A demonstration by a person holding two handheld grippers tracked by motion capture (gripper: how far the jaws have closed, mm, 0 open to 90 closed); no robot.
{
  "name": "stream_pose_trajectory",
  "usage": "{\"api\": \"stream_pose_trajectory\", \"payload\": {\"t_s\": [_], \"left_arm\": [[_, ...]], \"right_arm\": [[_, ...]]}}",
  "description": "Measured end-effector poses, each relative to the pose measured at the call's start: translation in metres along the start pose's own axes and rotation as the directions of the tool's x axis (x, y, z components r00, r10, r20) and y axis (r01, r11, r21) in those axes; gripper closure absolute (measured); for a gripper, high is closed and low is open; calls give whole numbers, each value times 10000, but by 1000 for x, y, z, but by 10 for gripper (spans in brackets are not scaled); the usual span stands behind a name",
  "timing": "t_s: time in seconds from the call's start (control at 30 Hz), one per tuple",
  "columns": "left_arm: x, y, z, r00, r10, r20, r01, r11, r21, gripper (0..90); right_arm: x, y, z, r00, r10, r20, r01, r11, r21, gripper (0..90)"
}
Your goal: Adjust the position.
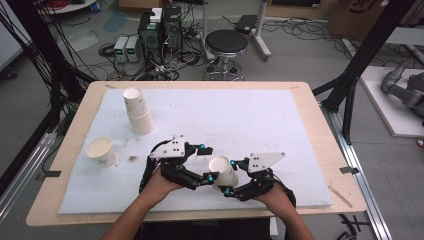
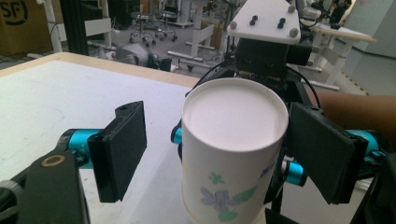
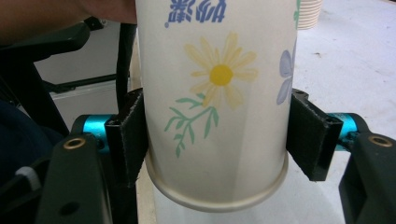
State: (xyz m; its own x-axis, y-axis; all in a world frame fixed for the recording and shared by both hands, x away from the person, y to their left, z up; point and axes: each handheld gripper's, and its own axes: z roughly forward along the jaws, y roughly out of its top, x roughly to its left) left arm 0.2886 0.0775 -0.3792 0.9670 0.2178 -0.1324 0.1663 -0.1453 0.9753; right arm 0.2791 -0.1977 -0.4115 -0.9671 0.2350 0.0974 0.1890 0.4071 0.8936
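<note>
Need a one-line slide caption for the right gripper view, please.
Right gripper clamps a flowered paper cup on both sides near its rim, above the white table mat.

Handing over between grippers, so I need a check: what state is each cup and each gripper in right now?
Flower-printed white paper cup: upside down, base toward the left gripper, clamped near its rim.
Right gripper: jaws shut on that cup.
Left gripper: jaws open, astride the cup with a gap on the one side in plain sight.
Stack of white paper cups: upside down, leaning.
Single white paper cup: upright on the white foam mat, apart.
</note>
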Motion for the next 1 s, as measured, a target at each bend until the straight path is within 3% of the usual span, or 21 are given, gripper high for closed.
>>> {"api": "stream_pose_trajectory", "payload": {"t_s": [0.27, 0.47, 0.67, 0.87, 1.0], "left_arm": [[1, 6, -11, 9999, 123, 93, -126, 9993, 343, 208], [1, 11, -11, 9989, 272, 369, -310, 9937, 1074, 203], [3, 13, -10, 9987, 313, 414, -373, 9877, 1519, 202], [4, 15, -8, 9985, 363, 420, -440, 9788, 1999, 200], [5, 16, -7, 9980, 410, 487, -514, 9698, 2384, 197]], "right_arm": [[-4, 4, -5, 9997, -202, 134, 197, 9991, 364, 318], [-7, 11, -5, 9983, -523, 255, 489, 9917, 1192, 322], [-8, 22, -3, 9941, -1064, 188, 999, 9713, 2160, 321], [-7, 35, 1, 9858, -1677, 3, 1590, 9357, 3150, 319], [-6, 41, 4, 9825, -1857, -128, 1783, 9189, 3518, 319]]}}
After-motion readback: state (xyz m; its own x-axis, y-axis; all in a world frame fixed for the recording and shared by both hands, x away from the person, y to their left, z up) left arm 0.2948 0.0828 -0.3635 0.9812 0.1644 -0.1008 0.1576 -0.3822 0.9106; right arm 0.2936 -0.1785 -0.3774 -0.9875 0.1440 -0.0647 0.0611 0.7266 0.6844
